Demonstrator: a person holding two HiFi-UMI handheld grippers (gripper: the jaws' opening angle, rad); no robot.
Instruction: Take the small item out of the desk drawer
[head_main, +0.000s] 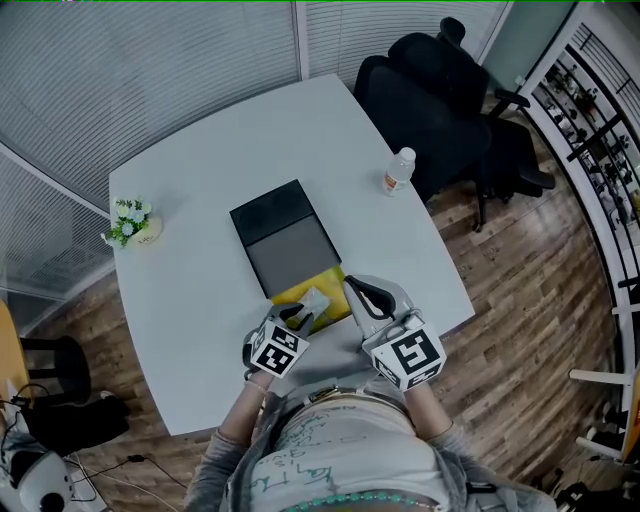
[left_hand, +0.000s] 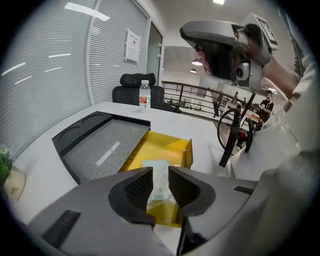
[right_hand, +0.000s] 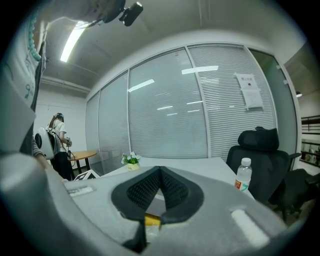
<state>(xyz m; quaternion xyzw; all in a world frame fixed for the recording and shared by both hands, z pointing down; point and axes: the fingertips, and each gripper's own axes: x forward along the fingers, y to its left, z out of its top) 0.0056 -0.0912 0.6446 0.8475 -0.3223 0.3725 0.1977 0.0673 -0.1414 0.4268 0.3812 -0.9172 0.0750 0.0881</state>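
Nearest the head camera, at the near edge of the white table (head_main: 200, 150), the person holds both grippers over an open yellow drawer (head_main: 288, 296). The drawer is pulled out toward the person from a dark desk organiser (head_main: 283, 235).

The left gripper (head_main: 298, 315) tilts down over the drawer. Its own view shows what the head view cannot: the left gripper (left_hand: 160, 187) has its jaws parted by a narrow gap. Through that gap the small item (left_hand: 156, 165), a clear packet, lies on the drawer floor (left_hand: 165, 147), with neither pad pressing it. From above, the packet (head_main: 313, 302) sits at the drawer's near right.

The right gripper (head_main: 355, 290) lies just right of the drawer, pointing far and nearly level. In its own view the right gripper (right_hand: 160, 172) has its jaw tips meeting with nothing between them, and a sliver of yellow (right_hand: 152, 220) shows below.

A water bottle (head_main: 398, 170) stands at the far right of the table, a potted plant (head_main: 130, 222) at the left edge, and a black chair (head_main: 430, 90) beyond. Only the right gripper view shows another person standing far off at the left.
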